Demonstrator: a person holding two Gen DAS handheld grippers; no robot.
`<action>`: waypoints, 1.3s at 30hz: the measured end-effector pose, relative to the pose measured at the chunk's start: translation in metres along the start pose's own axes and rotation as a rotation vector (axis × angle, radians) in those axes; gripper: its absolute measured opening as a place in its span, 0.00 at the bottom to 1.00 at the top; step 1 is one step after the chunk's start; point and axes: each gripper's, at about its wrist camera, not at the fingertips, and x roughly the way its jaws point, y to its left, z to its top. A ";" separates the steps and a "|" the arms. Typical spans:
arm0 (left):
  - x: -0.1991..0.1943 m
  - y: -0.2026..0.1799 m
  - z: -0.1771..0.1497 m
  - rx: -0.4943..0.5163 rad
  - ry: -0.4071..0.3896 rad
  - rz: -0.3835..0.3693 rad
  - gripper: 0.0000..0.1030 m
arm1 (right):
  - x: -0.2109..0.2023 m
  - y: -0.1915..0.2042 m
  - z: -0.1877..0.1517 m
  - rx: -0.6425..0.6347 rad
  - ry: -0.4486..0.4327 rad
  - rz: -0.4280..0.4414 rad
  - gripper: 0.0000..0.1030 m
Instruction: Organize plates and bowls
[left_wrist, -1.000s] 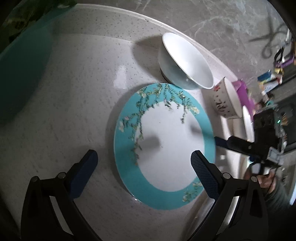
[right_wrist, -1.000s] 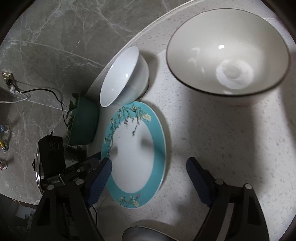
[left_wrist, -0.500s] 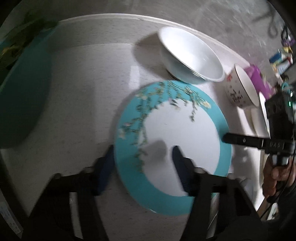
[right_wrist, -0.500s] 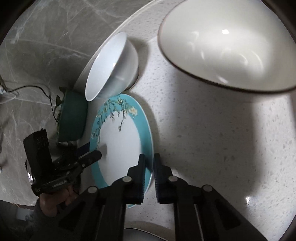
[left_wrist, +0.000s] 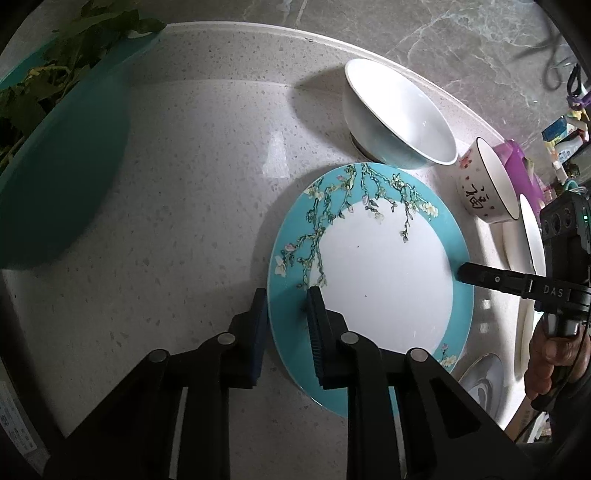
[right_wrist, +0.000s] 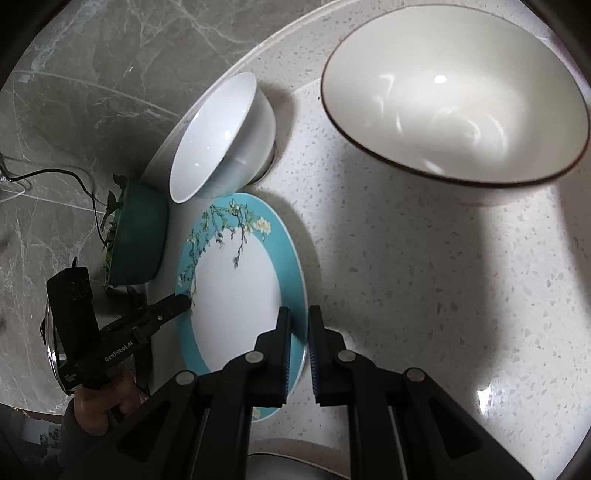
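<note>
A teal-rimmed plate with a blossom pattern lies on the speckled white counter; it also shows in the right wrist view. My left gripper is shut on the plate's left rim. My right gripper is shut on the opposite rim. A white bowl stands just beyond the plate, also seen in the right wrist view. A large cream bowl with a dark rim sits to the right; in the left wrist view it shows a patterned side.
A teal planter with green leaves stands at the left, also in the right wrist view. White plates lie at the right edge. The counter's curved edge borders a grey marble floor. A cable runs on the floor.
Both grippers went from open around the plate to shut on its opposite rims. The left gripper closed further in the last half second.
</note>
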 end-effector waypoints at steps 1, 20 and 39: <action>-0.001 0.002 -0.001 -0.003 0.001 -0.002 0.17 | 0.000 0.000 0.000 0.001 -0.001 0.001 0.11; -0.058 -0.039 -0.033 0.031 -0.033 -0.032 0.17 | -0.059 0.009 -0.034 0.026 -0.082 -0.005 0.12; -0.048 -0.143 -0.160 0.202 0.073 -0.034 0.18 | -0.115 -0.046 -0.177 0.133 -0.125 -0.093 0.12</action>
